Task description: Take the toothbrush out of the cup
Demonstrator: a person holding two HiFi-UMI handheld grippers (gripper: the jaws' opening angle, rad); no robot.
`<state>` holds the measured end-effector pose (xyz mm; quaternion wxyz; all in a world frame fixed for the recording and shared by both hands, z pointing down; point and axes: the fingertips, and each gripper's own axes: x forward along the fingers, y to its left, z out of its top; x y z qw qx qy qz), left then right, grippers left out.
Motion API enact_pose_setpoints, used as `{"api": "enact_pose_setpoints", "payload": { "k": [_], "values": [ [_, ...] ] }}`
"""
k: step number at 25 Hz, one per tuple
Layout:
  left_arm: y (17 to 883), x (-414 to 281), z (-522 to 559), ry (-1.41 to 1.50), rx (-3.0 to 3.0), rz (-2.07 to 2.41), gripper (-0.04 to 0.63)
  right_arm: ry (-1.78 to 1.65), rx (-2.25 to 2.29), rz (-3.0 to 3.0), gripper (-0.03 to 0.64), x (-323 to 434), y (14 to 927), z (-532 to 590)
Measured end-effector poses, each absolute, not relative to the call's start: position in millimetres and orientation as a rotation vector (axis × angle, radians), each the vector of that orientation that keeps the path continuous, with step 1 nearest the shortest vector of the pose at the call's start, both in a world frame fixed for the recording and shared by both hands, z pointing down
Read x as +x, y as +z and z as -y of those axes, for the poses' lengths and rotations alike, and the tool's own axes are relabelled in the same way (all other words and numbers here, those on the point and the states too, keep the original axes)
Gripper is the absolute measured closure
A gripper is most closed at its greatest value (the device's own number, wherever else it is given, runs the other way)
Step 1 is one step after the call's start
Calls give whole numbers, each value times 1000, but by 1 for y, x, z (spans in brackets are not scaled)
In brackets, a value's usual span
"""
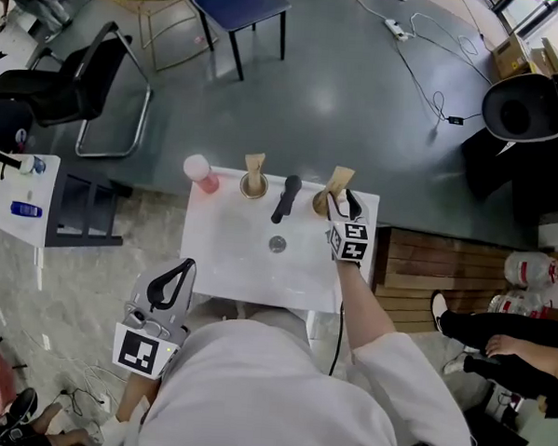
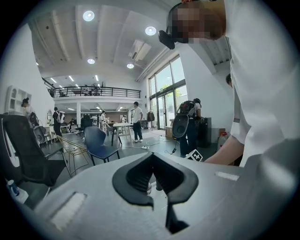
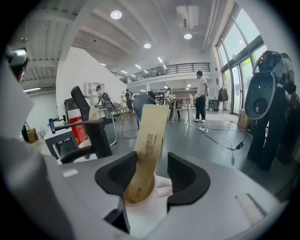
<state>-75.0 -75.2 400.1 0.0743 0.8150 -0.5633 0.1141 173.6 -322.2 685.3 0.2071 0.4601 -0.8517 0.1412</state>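
A white cup (image 1: 321, 204) stands at the far right of the small white sink top (image 1: 223, 261). From it rises a toothbrush in a tan paper sleeve (image 1: 338, 180). My right gripper (image 1: 343, 204) is at this cup and stands open. In the right gripper view the sleeve (image 3: 149, 145) leans up between the two black fingers (image 3: 185, 177), close to the left one, with the cup (image 3: 140, 206) below. A second cup (image 1: 253, 186) with a sleeved toothbrush (image 1: 254, 164) stands at the far middle. My left gripper (image 1: 185, 265) is shut and empty, held off the near left corner; its jaws (image 2: 153, 176) meet.
A black faucet (image 1: 286, 198) stands between the two cups, above a round drain (image 1: 277, 243). A pink bottle (image 1: 201, 173) sits at the far left corner. Chairs (image 1: 91, 77) and a side table (image 1: 19, 197) stand to the left, a wooden platform (image 1: 416, 271) to the right.
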Motion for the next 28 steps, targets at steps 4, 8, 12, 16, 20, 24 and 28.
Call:
{"api": "enact_pose_setpoints", "payload": {
  "k": [4, 8, 12, 16, 20, 24, 28],
  "values": [
    [406, -77, 76, 352, 2435, 1687, 591, 416, 1286, 2359, 412, 175, 697, 321],
    [407, -76, 77, 350, 2435, 1685, 591, 419, 1262, 2389, 397, 168, 699, 323],
    [409, -76, 76, 364, 2420, 1674, 591, 441, 1234, 2414, 382, 163, 701, 331],
    [410, -79, 73, 377, 2415, 1682, 591, 450, 1171, 2438, 379, 155, 704, 337],
    [412, -83, 72, 381, 2407, 1687, 591, 421, 1156, 2435, 428, 153, 705, 341],
    [414, -86, 71, 382, 2399, 1689, 591, 360, 1175, 2432, 519, 153, 701, 340],
    [413, -87, 73, 380, 2405, 1683, 591, 345, 1199, 2441, 571, 150, 694, 339]
  ]
}}
